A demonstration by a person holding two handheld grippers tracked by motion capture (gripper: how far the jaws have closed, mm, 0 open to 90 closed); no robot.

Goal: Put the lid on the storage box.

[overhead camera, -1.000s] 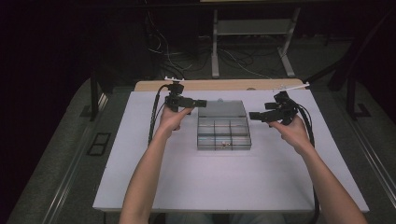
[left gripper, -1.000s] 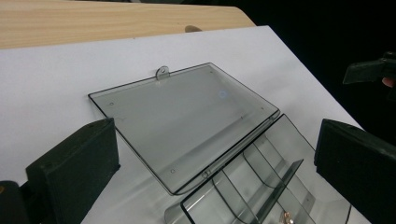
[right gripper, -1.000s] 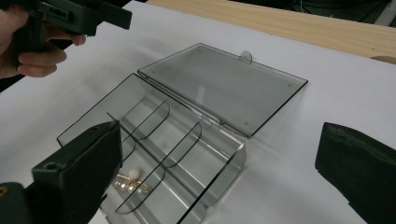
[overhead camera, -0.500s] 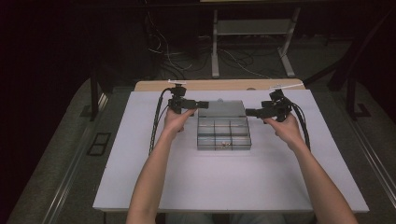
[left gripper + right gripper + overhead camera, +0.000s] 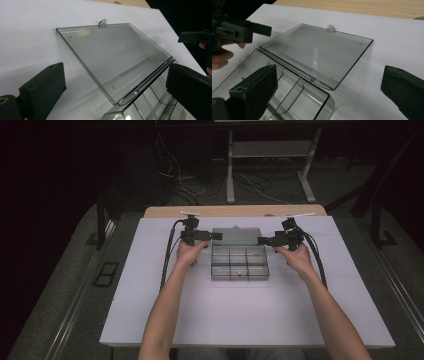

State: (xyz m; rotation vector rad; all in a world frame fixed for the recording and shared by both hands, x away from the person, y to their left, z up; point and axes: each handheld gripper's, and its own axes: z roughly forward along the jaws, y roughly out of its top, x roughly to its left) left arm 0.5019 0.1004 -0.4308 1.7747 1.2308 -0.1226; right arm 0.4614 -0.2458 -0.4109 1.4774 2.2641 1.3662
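A clear plastic compartment box (image 5: 239,263) lies mid-table with its lid (image 5: 236,236) folded flat behind it. A small object (image 5: 240,274) rests in a front compartment. My left gripper (image 5: 215,236) hovers at the lid's left edge and my right gripper (image 5: 261,240) at its right edge, pointing at each other. In the left gripper view the open left gripper (image 5: 115,85) straddles the lid (image 5: 112,55) near the hinge, and the right gripper's jaw tip (image 5: 196,37) shows farther off. In the right gripper view the open right gripper (image 5: 329,87) spans the hinge corner of the lid (image 5: 317,52) and box (image 5: 287,100).
The box sits on a white sheet (image 5: 200,320) that covers a wooden table (image 5: 250,211). Cables (image 5: 167,255) trail from each gripper over the sheet. A metal stand (image 5: 270,160) and floor cables lie beyond the far edge.
My right gripper has moved left and slightly forward, up to the lid's right edge. The left gripper has stayed near the lid's left edge.
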